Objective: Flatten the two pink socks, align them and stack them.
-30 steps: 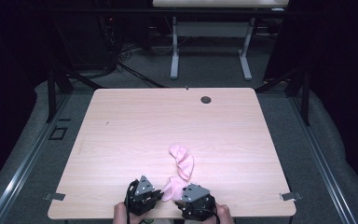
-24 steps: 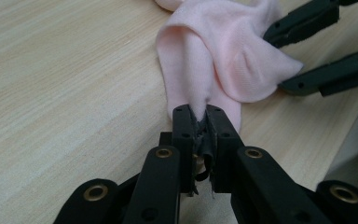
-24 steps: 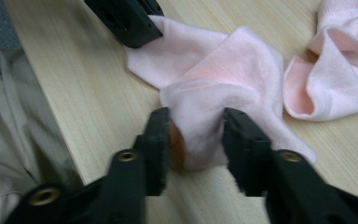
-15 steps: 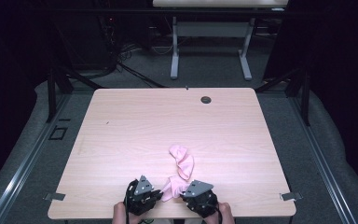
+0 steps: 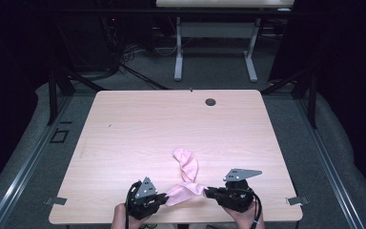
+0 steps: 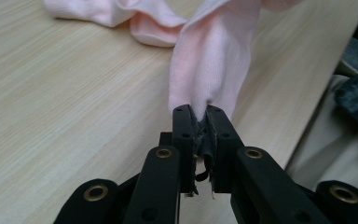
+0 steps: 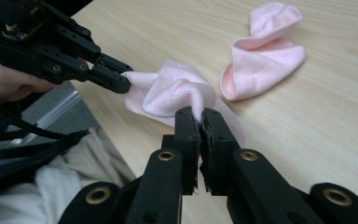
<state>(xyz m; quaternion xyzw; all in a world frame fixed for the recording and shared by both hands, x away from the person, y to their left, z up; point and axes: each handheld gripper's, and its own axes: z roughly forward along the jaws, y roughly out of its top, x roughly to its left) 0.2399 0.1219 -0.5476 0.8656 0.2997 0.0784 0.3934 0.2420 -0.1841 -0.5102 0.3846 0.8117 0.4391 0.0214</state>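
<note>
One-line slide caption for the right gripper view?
Right gripper shut on the near end of a pink cloth at the table edge; left gripper pinches its other corner.

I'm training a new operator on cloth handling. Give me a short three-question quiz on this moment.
1. True or false: the left gripper is shut on the pink cloth.
2. What does the right gripper hold? A) a black cable B) an edge of the pink cloth C) nothing
3. In the high view, which part of the cloth lies on the table: the end toward the far edge or the end between the grippers?

Key:
1. True; its jaws pinch a fold of the cloth.
2. B; its jaws are closed on the cloth near the table's front edge.
3. The far end lies twisted on the table; the near end is lifted between the two grippers.
</note>
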